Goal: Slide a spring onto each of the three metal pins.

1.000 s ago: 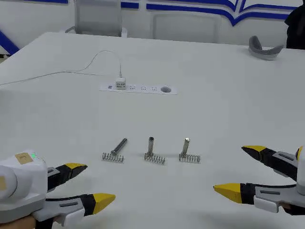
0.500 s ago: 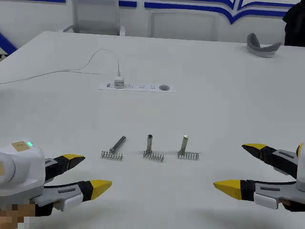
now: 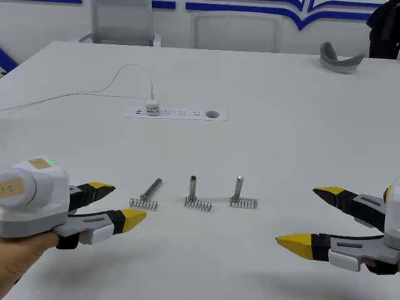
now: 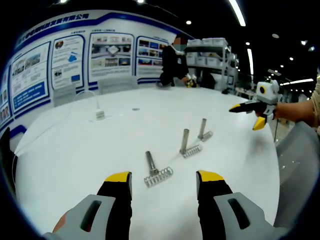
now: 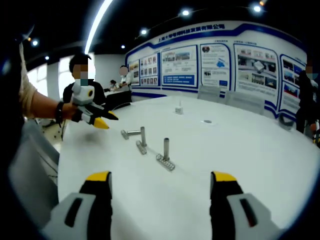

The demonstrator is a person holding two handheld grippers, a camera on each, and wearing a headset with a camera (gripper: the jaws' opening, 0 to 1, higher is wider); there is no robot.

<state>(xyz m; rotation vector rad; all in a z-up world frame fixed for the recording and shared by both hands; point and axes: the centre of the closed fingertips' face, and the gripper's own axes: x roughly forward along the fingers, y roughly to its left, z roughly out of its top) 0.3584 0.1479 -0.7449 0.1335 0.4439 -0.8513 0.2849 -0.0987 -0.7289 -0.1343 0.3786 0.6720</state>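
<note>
Table (image 3: pixel 281 125): white, everything sits on it. Reference point is the middle pin (image 3: pixel 192 185).

My left gripper (image 3: pixel 128 200) hangs left of the middle pin and a bit nearer me, jaws apart, nothing between them. My right gripper (image 3: pixel 297 214) is well off to its right, also nearer me, jaws wide apart, empty.

Power strip (image 3: pixel 175 113) lies well beyond the middle pin, not in the way.

Pins: the middle pin stands upright. Right pin (image 3: pixel 238 185), just to its right, is also upright. Left pin (image 3: pixel 150 188), on its left, lies flat on the table at a slant.

Springs: the middle spring (image 3: pixel 198 203) lies on its side at the middle pin's foot. Right spring (image 3: pixel 244 202) and left spring (image 3: pixel 143 204) lie the same way, each by its own pin. None is threaded on.

Read: step zero, approach only, 0/3 done. Next I'd say close on one spring by its end coils, lightly so it doesn't squash, stand it vertical and line its bore up over a pin top. My other gripper should steady that pin. The left pin probably needs standing up or holding first.
</note>
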